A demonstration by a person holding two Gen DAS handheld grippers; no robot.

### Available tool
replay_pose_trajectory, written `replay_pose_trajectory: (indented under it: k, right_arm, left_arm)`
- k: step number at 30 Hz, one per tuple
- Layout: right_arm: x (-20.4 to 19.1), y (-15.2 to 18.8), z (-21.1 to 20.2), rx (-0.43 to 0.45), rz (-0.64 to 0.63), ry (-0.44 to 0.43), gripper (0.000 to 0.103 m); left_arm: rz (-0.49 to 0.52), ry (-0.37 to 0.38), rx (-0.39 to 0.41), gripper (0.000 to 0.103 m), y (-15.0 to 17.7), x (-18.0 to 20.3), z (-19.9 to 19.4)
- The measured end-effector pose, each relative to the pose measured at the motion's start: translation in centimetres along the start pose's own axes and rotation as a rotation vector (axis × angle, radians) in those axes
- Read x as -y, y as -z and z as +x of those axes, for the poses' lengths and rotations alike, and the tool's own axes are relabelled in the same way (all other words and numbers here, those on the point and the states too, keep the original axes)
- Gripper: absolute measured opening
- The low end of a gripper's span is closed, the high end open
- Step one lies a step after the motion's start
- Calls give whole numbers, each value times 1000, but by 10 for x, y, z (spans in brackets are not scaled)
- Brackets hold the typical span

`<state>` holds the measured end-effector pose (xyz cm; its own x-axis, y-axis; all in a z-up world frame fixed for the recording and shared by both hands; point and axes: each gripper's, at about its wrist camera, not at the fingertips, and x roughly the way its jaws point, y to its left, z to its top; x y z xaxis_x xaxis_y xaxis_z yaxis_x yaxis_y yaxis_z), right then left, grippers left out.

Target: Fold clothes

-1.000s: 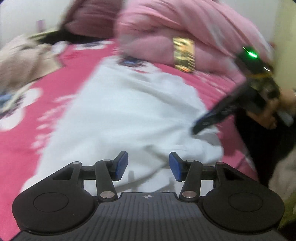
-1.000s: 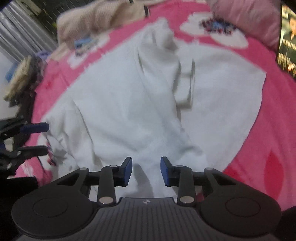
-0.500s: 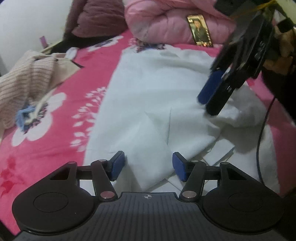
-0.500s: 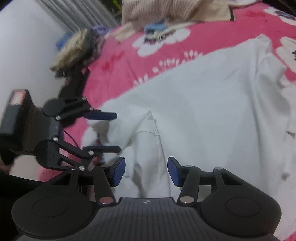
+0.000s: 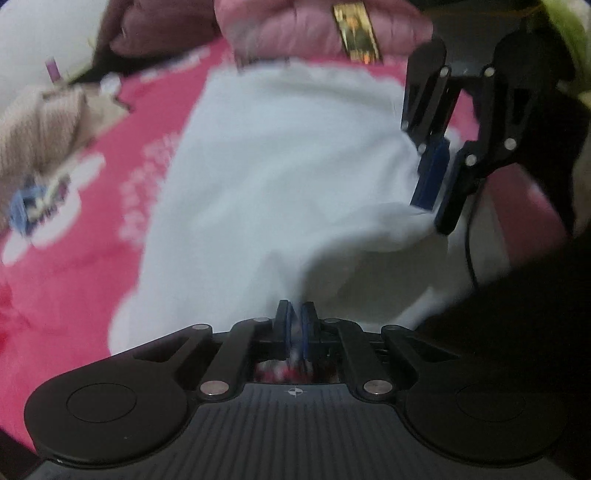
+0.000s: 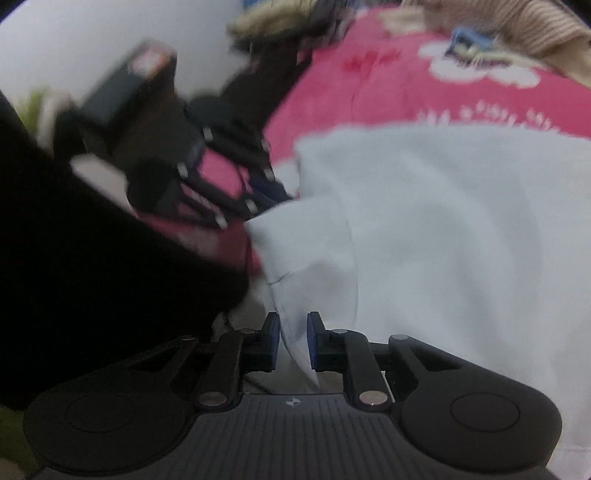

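Observation:
A white garment (image 5: 277,166) lies spread on a pink flowered bedspread (image 5: 74,258). My left gripper (image 5: 294,321) is shut on the garment's near edge, and the cloth rises in a fold from its blue pads. In the right wrist view my right gripper (image 6: 293,341) is shut on a hanging corner of the white garment (image 6: 461,240). The right gripper (image 5: 430,210) also shows in the left wrist view, pinching the cloth's right edge. The left gripper (image 6: 266,192) appears blurred at the cloth's far corner in the right wrist view.
A beige knit sweater (image 5: 40,125) lies at the left on the bedspread. A pink duvet (image 5: 295,26) with a gold-framed item (image 5: 356,33) sits at the far end. A person's dark sleeve (image 6: 92,277) fills the left of the right wrist view.
Both grippers were open half a second ago and have now shut on the white garment's near edge. The cloth between them has lifted off the bed.

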<state>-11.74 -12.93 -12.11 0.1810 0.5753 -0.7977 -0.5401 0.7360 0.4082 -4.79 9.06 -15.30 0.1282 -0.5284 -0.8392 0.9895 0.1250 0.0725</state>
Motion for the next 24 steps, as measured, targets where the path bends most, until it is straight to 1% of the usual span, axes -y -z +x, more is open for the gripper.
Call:
replay_pose_trajectory:
  k: [1,2,3,4,5,7,8,10,11,12,14,16,19,22,24]
  right_arm:
    - [-1,2,6,-40,-7,-2,29]
    - [-2,4,11,-70,-4,7,32]
    - [-2,7,14,-97,-1,15,34]
    - [-3,10,11,-101,1,17,34]
    - [-4,13,8,-102,6,18,35]
    - [0,17,-11,-56,43,-1,37]
    - [12,20,-23,-14,91,22,38]
    - [34,25,-47,70,187,68,42]
    - [46,28,-59,112,235,92,42]
    - [57,30,-71,154,283,115,42]
    - [80,36,-96,239,378,162,42]
    - [103,41,-120,323,473,208,43]
    - [136,48,-154,446,612,276,43]
    - [164,44,-149,468,665,292,43]
    - [173,33,-136,441,632,319,43]
  left_arm:
    - [2,5,-31,6,3,1,1]
    - [3,11,-63,6,7,1,2]
    - [5,7,-87,7,10,2,0]
    - [3,-3,-98,8,12,1,-4]
    - [-3,-17,-102,12,14,-1,-9]
    - [-31,-54,-92,17,15,-7,-22]
    - [-57,-75,-73,21,12,-12,-27]
    - [-120,-114,-28,22,5,-21,-35]
    - [-155,-119,0,24,-1,-25,-35]
    - [-192,-116,32,25,-8,-28,-35]
    - [-242,-80,95,28,-24,-28,-27]
    - [-239,-47,132,28,-41,-21,-13]
    - [-189,-11,160,28,-64,-3,14]
    - [-176,35,163,28,-78,11,38]
    - [-161,56,166,28,-84,20,49]
